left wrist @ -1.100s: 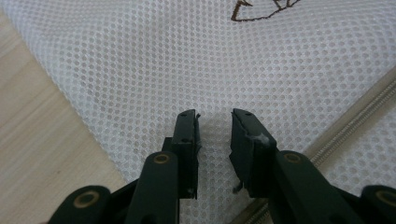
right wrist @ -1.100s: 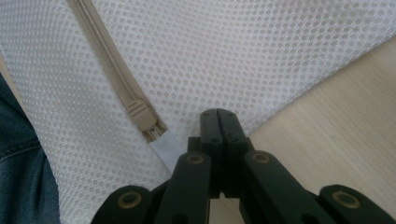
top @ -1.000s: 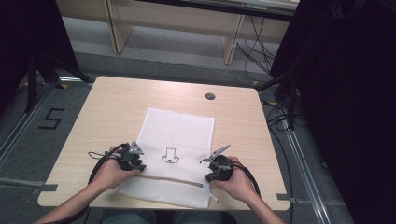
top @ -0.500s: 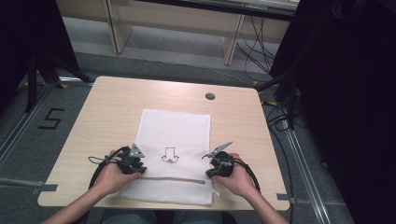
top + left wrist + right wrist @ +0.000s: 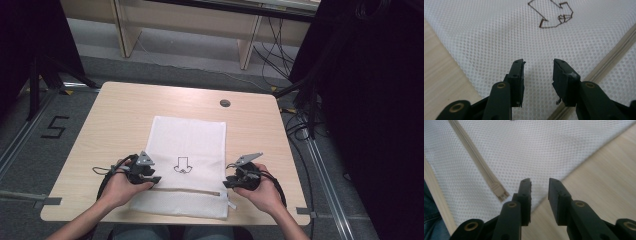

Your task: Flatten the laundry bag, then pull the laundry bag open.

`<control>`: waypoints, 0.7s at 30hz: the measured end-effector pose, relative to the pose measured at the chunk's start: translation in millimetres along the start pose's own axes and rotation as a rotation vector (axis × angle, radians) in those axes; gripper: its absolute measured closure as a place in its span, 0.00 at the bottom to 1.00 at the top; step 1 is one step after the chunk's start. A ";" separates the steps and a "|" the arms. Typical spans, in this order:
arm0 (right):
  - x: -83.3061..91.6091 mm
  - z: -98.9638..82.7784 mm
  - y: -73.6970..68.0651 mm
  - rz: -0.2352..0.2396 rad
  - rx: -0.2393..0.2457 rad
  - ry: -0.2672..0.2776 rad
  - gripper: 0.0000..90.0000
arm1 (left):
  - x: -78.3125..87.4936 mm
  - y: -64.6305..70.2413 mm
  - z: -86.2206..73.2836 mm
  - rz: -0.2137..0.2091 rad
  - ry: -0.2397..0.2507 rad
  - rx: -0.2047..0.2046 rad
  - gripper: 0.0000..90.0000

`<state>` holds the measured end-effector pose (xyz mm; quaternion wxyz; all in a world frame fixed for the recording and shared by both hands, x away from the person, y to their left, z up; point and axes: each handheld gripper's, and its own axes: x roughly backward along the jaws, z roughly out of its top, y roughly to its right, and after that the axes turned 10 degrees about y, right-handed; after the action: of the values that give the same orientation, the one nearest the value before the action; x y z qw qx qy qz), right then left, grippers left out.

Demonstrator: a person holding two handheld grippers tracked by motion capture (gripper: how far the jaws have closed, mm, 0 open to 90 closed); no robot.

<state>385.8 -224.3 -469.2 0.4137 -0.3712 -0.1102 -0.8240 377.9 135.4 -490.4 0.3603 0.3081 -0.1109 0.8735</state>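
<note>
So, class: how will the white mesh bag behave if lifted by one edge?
The mesh bag lies flat and thin, so it likely droops rather than holds shape. Its open weave suggests it is light. The zipper may stiffen that line slightly.

Open tabletop on three sides, bag flat in the middle

I see bare table (image 5: 115, 120) left, right and beyond the white mesh bag (image 5: 189, 150), with just a small round grommet (image 5: 225, 103) near the far edge. The bag lies flat, so I can pass over it freely. My left gripper (image 5: 150, 178) and right gripper (image 5: 231, 183) sit at its side edges, well apart, nothing standing between them.
</note>
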 end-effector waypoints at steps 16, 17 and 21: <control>20.0 -8.3 5.5 -0.125 -0.007 0.095 0.73 | 3.7 -5.7 1.5 0.012 0.084 0.063 0.54; 20.0 -8.3 5.5 -0.125 -0.007 0.095 0.73 | 3.7 -5.7 1.5 0.012 0.084 0.063 0.55; 14.4 -7.0 2.4 -0.107 -0.013 0.043 0.75 | 5.7 -1.3 6.1 0.008 0.112 0.048 0.55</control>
<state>378.5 -237.9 -464.3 0.3689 -0.3496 -0.1158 -0.8534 378.4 137.1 -482.1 0.3549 0.2667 -0.0706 0.8933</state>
